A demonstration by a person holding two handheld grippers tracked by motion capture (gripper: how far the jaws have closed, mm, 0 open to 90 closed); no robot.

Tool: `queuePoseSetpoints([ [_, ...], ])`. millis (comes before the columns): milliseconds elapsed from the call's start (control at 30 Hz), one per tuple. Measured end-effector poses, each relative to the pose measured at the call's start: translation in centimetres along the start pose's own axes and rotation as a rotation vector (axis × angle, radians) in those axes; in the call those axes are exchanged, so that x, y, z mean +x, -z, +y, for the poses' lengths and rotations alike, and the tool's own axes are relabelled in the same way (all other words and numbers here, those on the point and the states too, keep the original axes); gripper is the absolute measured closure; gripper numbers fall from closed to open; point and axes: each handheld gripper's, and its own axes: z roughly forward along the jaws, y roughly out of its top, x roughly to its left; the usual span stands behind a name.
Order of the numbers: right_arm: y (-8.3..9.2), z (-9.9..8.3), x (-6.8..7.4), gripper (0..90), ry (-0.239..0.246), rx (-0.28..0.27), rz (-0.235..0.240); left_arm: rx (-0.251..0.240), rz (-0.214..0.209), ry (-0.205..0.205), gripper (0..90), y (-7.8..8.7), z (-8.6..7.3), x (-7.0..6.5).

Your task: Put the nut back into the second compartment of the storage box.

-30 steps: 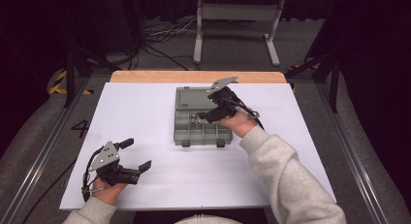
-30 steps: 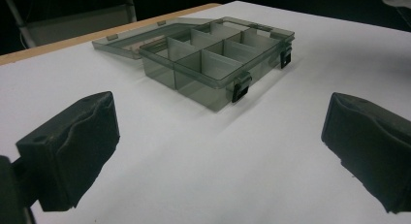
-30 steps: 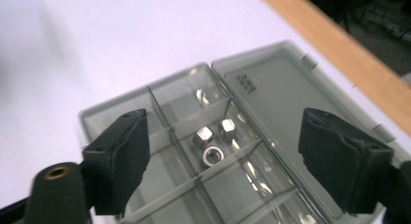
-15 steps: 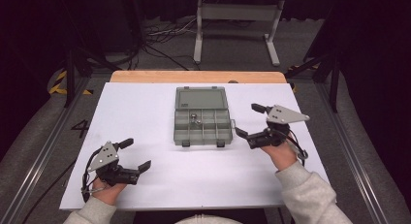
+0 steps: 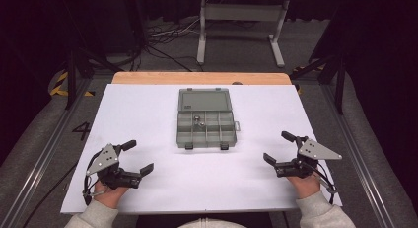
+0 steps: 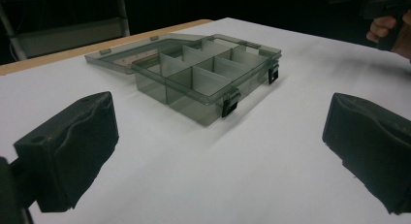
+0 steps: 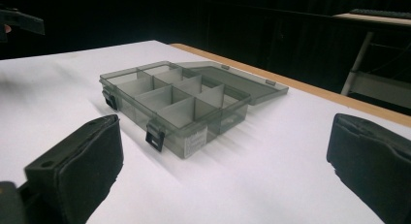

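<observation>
**Right gripper drawn back from the open box**

The right gripper (image 5: 279,154) has left the compartment box (image 5: 205,119) and come down to the near right of it, its fingers (image 7: 77,166) having just spread wide, nothing between them. The box lies mid-bench (image 5: 148,114), lid laid flat behind it, a small metal piece (image 5: 196,121) in one compartment. The left gripper (image 5: 140,156), near left of the box, has not moved, its fingers apart and empty.

The right gripper (image 5: 281,150) is no longer over the open compartment box (image 5: 205,118): it now sits low near the table's (image 5: 148,109) near right edge, well apart from the box. Its jaws have just been opening and stand wide with nothing between them.
</observation>
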Motion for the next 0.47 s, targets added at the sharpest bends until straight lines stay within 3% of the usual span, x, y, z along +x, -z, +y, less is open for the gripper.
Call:
queuePoseSetpoints([
  [200,0.7,-1.5,0.0,0.3,-0.034,0.001,-0.011,-0.022,-0.014,-0.001,0.3,0.2,0.2,0.0],
  [467,0.6,-1.7,0.2,0.2,-0.039,-0.019,0.001,-0.045,-0.016,-0.009,0.3,0.0,0.6,-0.1],
])
